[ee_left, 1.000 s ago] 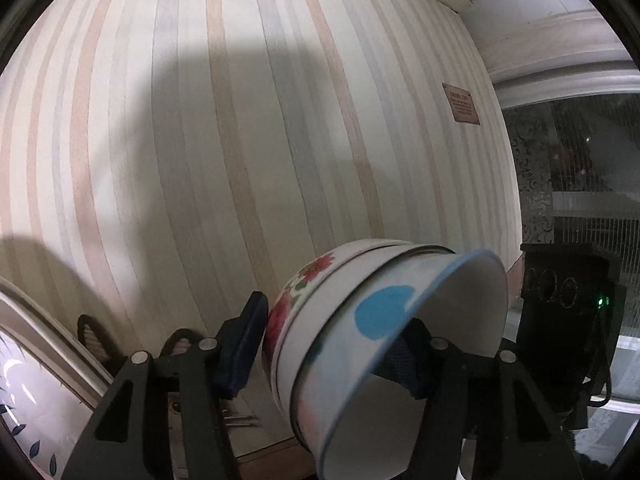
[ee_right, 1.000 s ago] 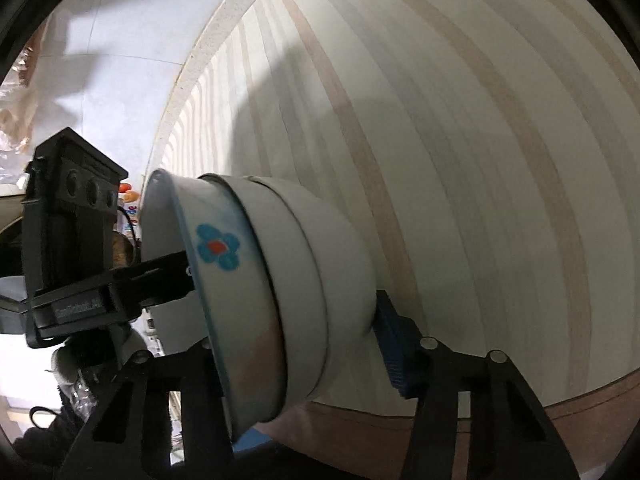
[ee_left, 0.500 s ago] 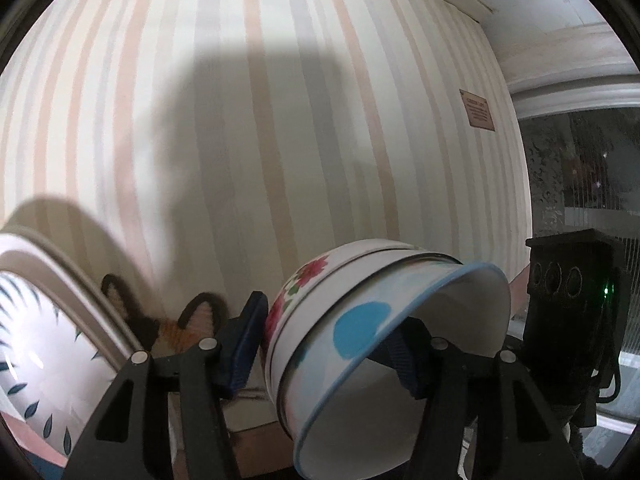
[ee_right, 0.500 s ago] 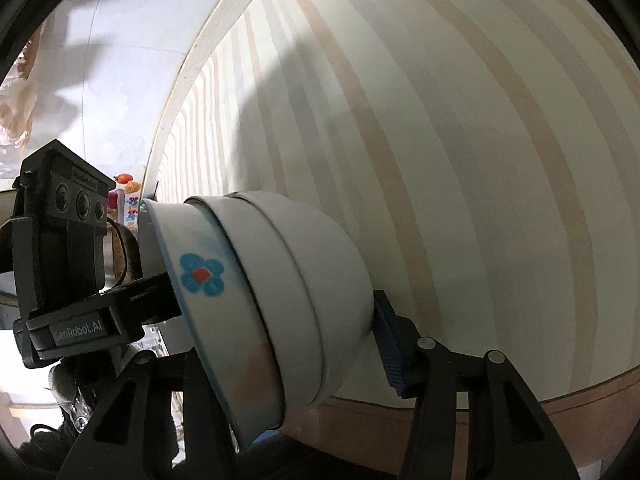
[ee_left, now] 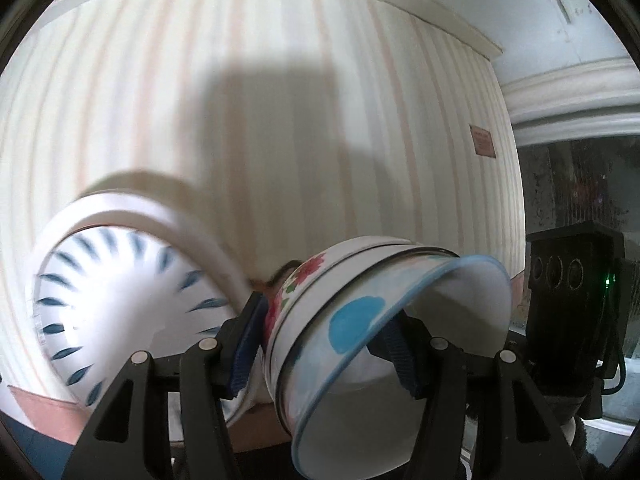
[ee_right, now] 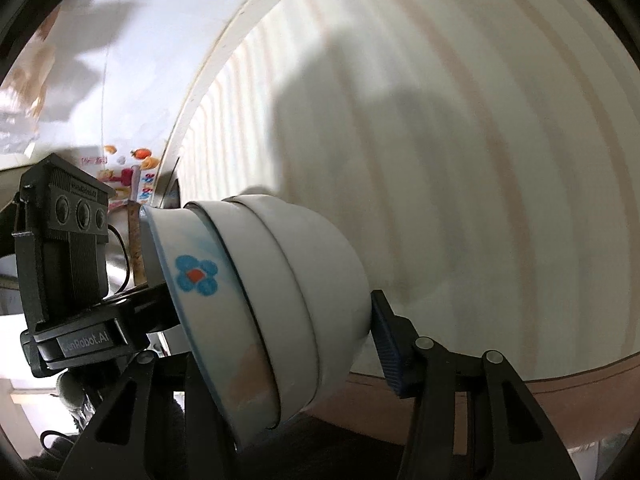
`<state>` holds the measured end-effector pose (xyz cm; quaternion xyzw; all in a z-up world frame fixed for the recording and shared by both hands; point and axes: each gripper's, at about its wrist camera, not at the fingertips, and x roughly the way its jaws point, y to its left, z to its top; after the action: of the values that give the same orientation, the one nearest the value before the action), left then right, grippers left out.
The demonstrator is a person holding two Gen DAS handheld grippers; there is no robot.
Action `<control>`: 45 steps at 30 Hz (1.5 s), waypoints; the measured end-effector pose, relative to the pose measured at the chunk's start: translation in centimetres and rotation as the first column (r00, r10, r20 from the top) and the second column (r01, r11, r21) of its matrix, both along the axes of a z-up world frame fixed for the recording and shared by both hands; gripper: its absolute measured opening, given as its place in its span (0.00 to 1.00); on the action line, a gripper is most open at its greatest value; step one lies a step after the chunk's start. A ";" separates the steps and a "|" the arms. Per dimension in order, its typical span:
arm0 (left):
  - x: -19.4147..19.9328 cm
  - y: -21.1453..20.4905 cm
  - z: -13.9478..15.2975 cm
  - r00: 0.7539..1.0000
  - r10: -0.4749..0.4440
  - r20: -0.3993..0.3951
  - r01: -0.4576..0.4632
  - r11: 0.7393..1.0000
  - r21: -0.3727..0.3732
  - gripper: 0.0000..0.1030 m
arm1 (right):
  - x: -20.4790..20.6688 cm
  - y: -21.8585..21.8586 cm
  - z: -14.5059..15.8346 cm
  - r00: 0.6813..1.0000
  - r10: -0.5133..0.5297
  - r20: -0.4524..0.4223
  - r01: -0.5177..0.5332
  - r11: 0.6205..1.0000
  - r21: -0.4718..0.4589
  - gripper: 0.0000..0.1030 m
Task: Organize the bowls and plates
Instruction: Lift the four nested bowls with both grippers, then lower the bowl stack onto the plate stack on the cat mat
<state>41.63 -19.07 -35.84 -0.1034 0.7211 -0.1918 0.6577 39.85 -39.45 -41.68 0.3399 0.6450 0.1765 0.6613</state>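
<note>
A stack of three nested bowls [ee_left: 360, 320] is held tilted on its side between both grippers. The outer bowl has a blue rim and blue flower; another has red flowers. My left gripper [ee_left: 324, 344] is shut on the stack, one finger at its base and one inside. My right gripper [ee_right: 276, 332] is shut on the same stack [ee_right: 272, 300] from the other side. A white plate with blue leaf marks [ee_left: 120, 300] stands upright at the lower left of the left wrist view, blurred.
A striped wall [ee_left: 280, 120] fills the background in both views. A brown ledge [ee_right: 560, 384] runs along its base. Each gripper's black camera housing shows in the other's view [ee_left: 576, 304], [ee_right: 64, 248]. A dark window [ee_left: 580, 184] is at right.
Both grippers have tipped downward with the bowl stack. The leaf-patterned plate has come much further into the left wrist view from the lower left.
</note>
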 end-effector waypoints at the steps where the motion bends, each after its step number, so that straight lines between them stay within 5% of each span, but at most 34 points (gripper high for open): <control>1: 0.0 0.8 0.2 1.000 0.007 0.004 -0.007 1.000 0.003 0.53 | 0.2 1.0 0.3 1.000 0.008 0.004 -0.008 1.000 0.002 0.50; 11: -0.2 9.6 0.5 0.993 0.116 0.014 -0.116 0.993 0.028 0.53 | 0.2 10.3 0.8 0.994 0.106 0.013 -0.107 0.993 0.040 0.50; 21: -0.3 13.8 -1.3 0.982 0.187 -0.004 -0.187 0.981 0.042 0.53 | 1.7 16.8 -0.9 0.981 0.193 0.007 -0.193 0.980 0.044 0.50; 45: -0.5 15.4 -2.5 0.983 0.182 -0.005 -0.182 0.982 0.053 0.53 | 2.4 19.6 -2.8 0.976 0.217 -0.021 -0.217 0.976 -0.019 0.50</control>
<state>41.16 -3.64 -38.38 -0.1527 0.7165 -0.1116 0.6715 42.22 -19.88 -44.52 0.2621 0.6863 0.2375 0.6356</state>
